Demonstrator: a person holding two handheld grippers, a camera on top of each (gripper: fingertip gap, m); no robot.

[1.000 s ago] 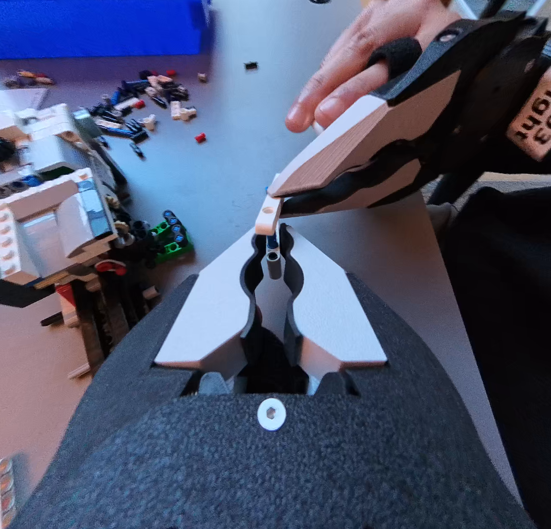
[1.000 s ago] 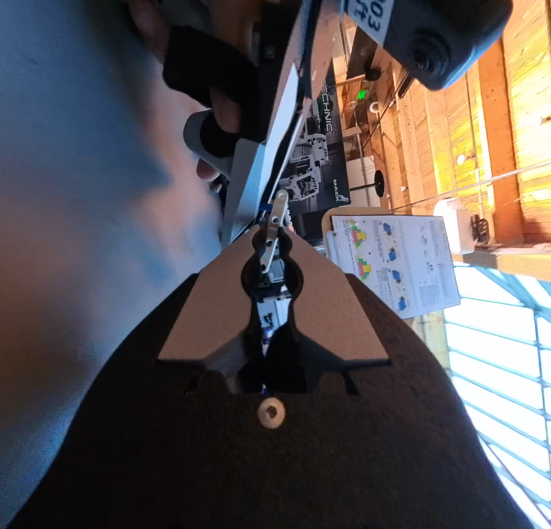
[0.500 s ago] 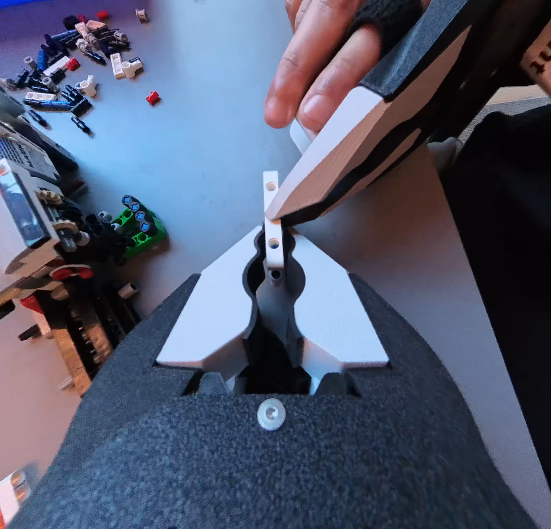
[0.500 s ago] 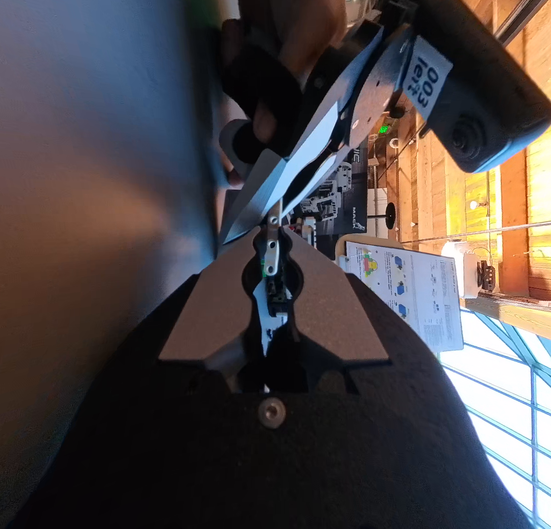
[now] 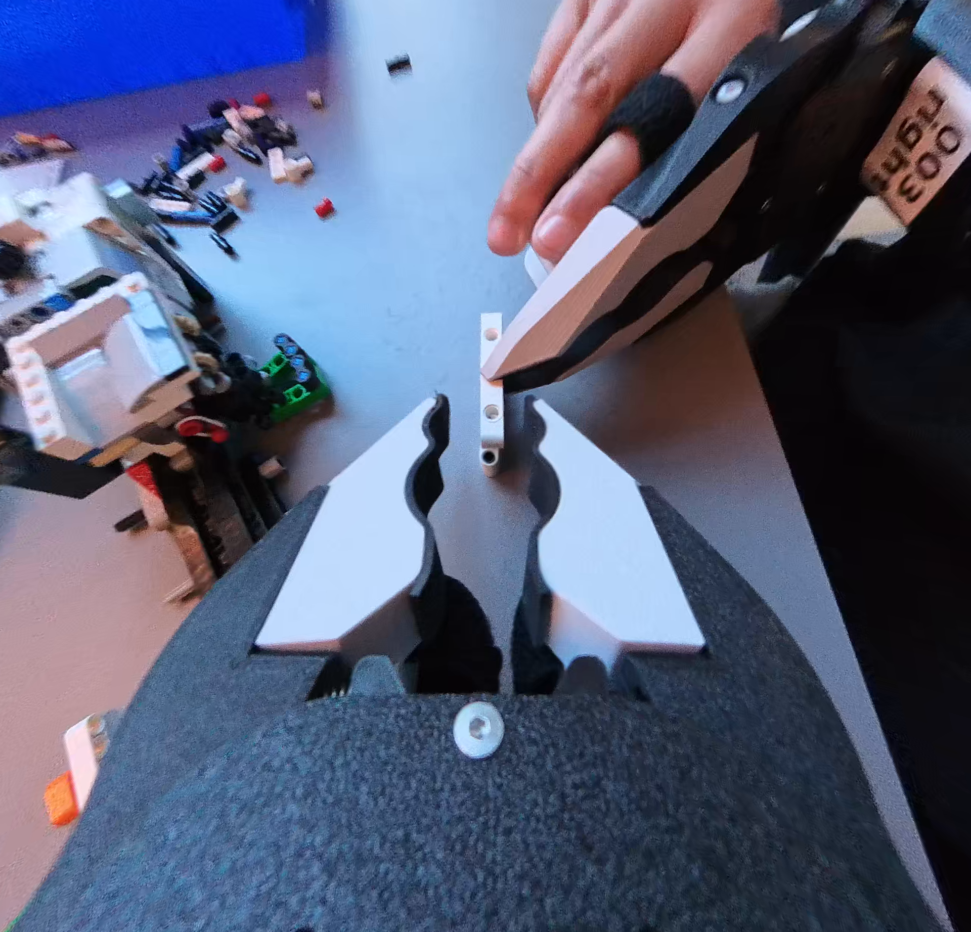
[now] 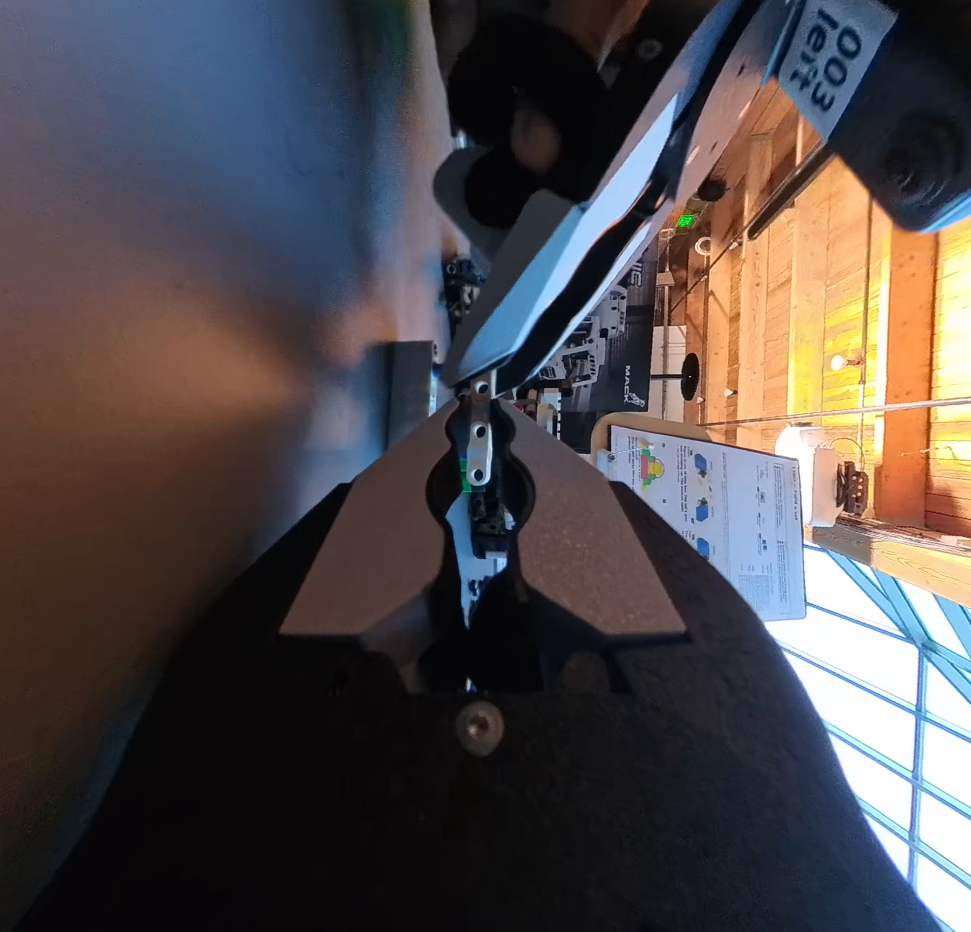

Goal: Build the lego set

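Note:
A white lego beam (image 5: 491,413) with round holes hangs upright above the grey table (image 5: 410,255). My right gripper (image 5: 496,379) is shut on its middle. A small grey piece sits at the beam's lower end. My left gripper (image 5: 486,405) is open, with one finger on each side of the beam and not touching it. In the right wrist view, my right gripper (image 6: 475,413) pinches the same beam (image 6: 481,447), and the left gripper's fingertips (image 6: 473,365) are just beyond it.
A partly built white truck model (image 5: 94,339) stands at the left. Near it lie a green piece (image 5: 294,376), a red piece (image 5: 324,207) and several loose pieces (image 5: 226,160). A blue bin (image 5: 131,24) is behind. An instruction sheet (image 6: 735,518) stands beyond the grippers.
My left gripper was shut on a small grey piece and met the beam. It has since opened and let go, and the beam stays in my right gripper.

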